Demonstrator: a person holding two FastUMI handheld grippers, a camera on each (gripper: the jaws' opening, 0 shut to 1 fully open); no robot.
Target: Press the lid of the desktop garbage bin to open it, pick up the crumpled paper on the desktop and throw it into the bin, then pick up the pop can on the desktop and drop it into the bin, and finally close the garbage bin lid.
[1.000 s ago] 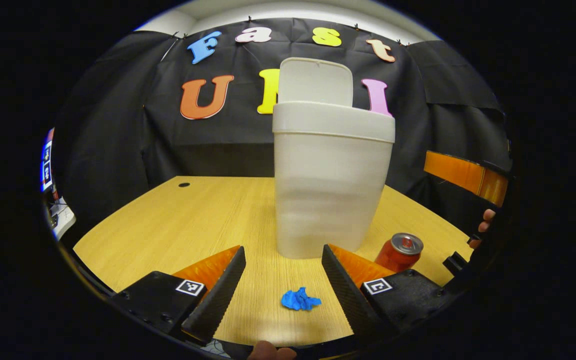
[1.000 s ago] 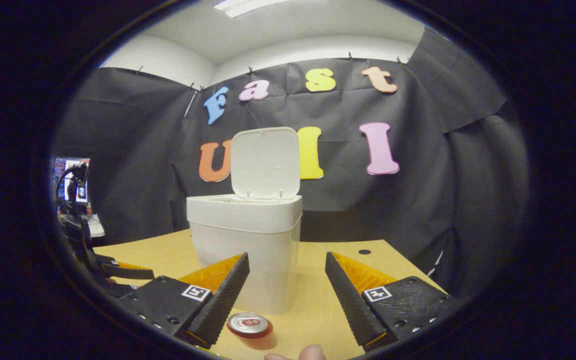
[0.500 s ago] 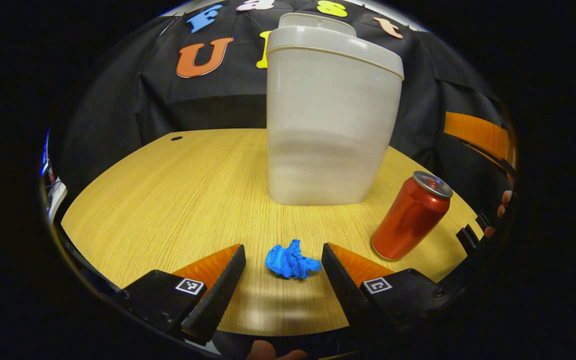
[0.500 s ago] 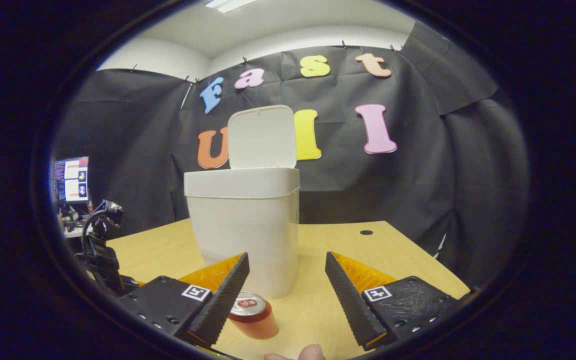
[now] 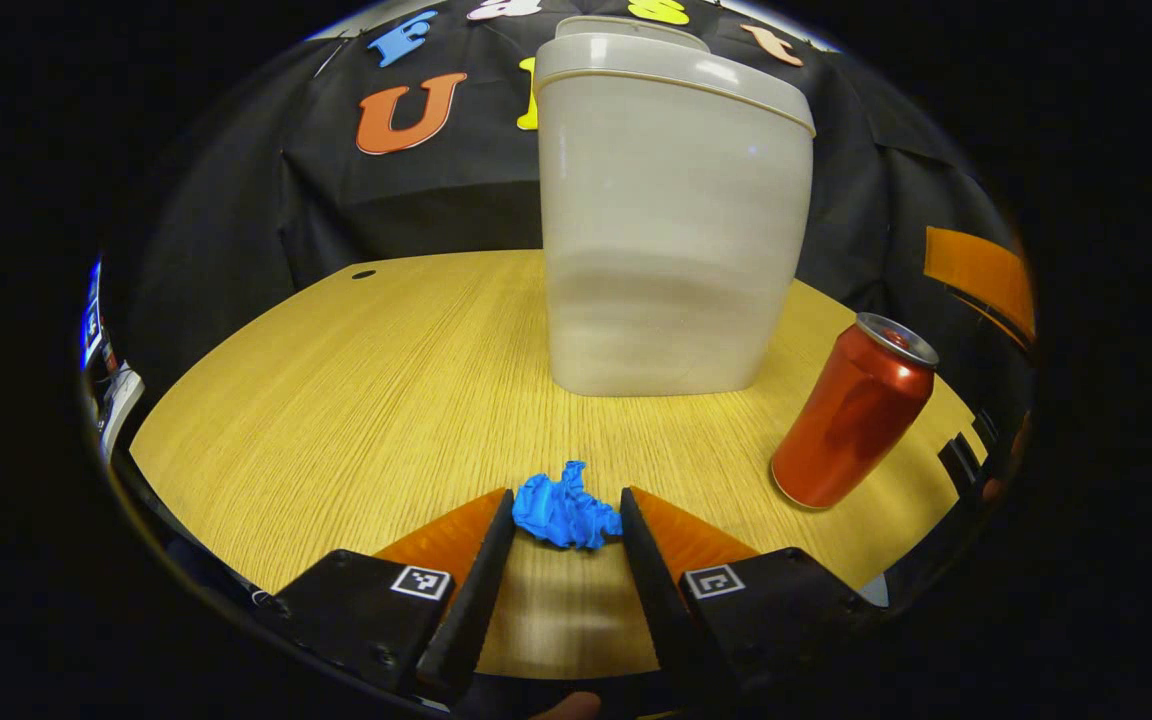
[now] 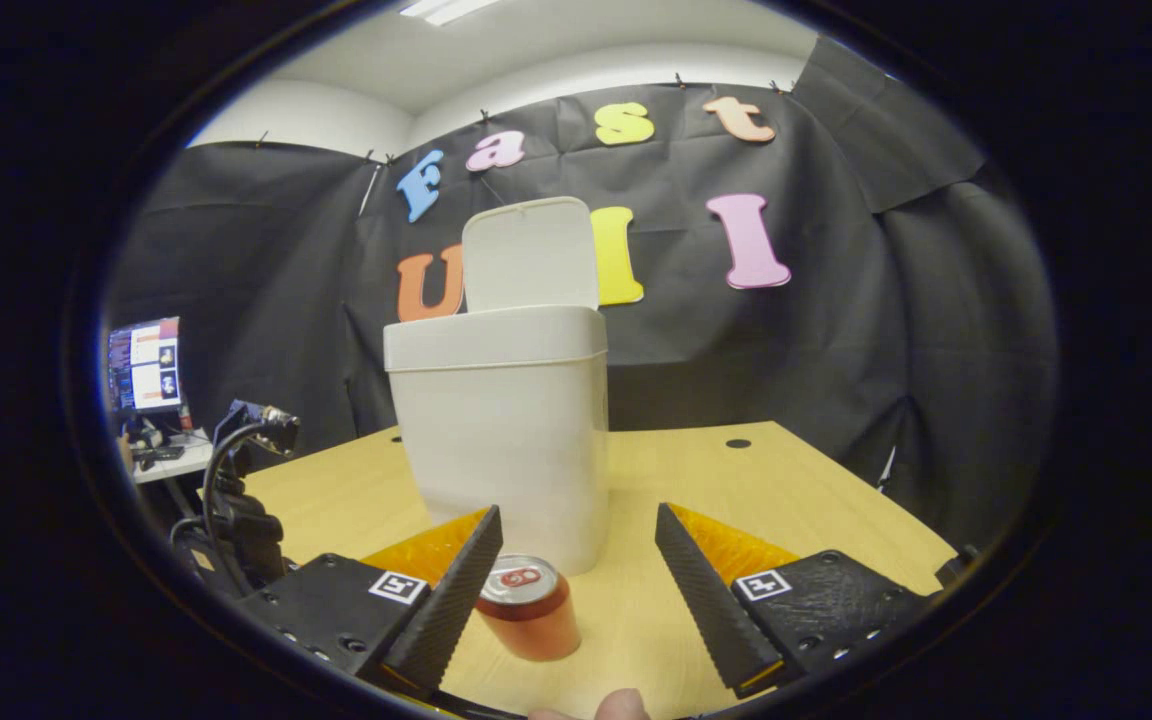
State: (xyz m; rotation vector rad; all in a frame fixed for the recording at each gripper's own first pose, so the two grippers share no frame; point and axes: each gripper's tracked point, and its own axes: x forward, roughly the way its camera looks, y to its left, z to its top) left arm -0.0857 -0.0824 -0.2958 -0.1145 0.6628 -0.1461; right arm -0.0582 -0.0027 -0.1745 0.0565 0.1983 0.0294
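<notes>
In front of the bin (image 5: 674,210), whose lid (image 6: 530,254) stands open, the left gripper (image 5: 564,520) has narrowed onto the paper (image 5: 564,511), pickup seemingly underway, while the right gripper (image 6: 576,600) waits wide above the can (image 6: 529,607)

Light comes from overhead: a ceiling strip light (image 6: 446,8) at 12 o'clock in the right gripper view, bright, slightly blown out. Table (image 5: 356,400) evenly lit, sharp grain. Soft shadow under the bin (image 5: 671,215) and pop can (image 5: 854,412); small highlight on the can's side. Strong fisheye bending toward the edges. No motion blur.
</notes>
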